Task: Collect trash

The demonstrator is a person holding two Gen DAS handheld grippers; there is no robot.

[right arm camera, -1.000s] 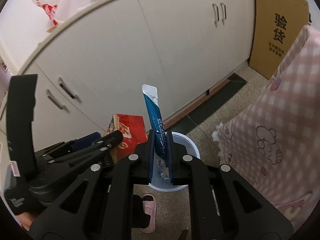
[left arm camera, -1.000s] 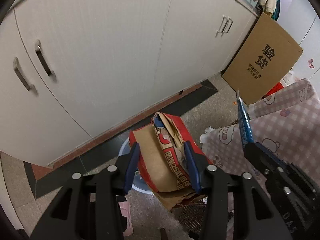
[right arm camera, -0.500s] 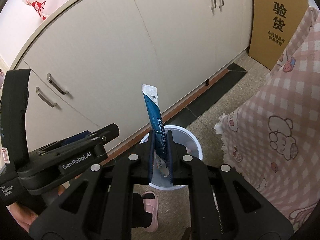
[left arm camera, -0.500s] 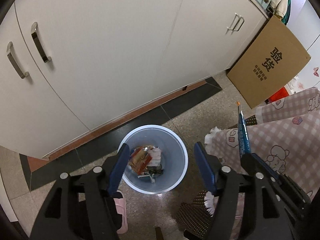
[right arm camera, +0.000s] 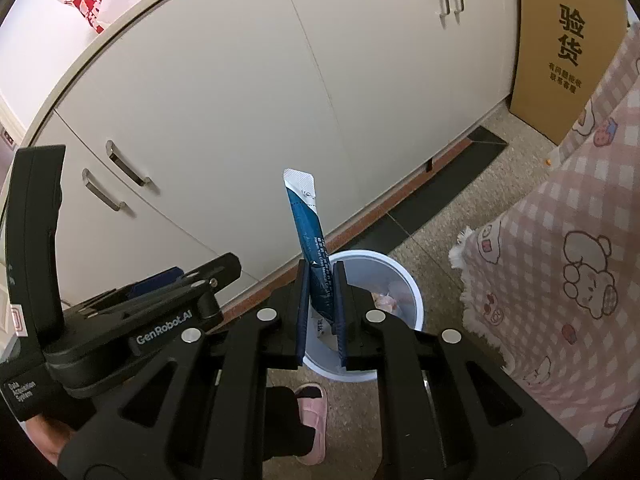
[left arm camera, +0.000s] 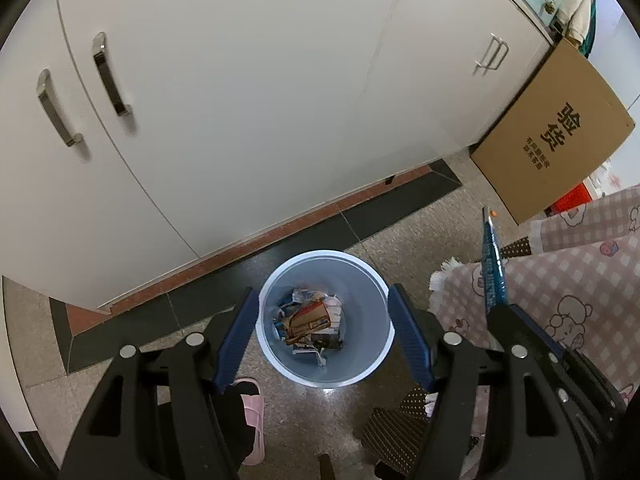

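Note:
A pale blue waste bin (left arm camera: 376, 280) stands on the floor below my left gripper (left arm camera: 324, 320), whose jaws are open with nothing between them. A red and brown paper packet (left arm camera: 306, 318) lies inside the bin on other scraps. My right gripper (right arm camera: 322, 276) is shut on a long blue sachet (right arm camera: 308, 224), which sticks upward from the pads. The bin (right arm camera: 404, 280) sits just beyond and below that gripper. In the left wrist view the sachet (left arm camera: 493, 264) shows edge-on at the right, above the bin's right side.
White cabinet doors (left arm camera: 240, 100) with metal handles run along behind the bin. A brown cardboard box (left arm camera: 552, 132) leans at the right. A pink checked cloth (right arm camera: 568, 248) hangs on the right. A person's pink slipper (right arm camera: 314, 420) is near the bin.
My left gripper opened and let the red and brown packet fall into the bin. The right gripper kept its hold on the sachet, and both hands sank slightly toward the bin.

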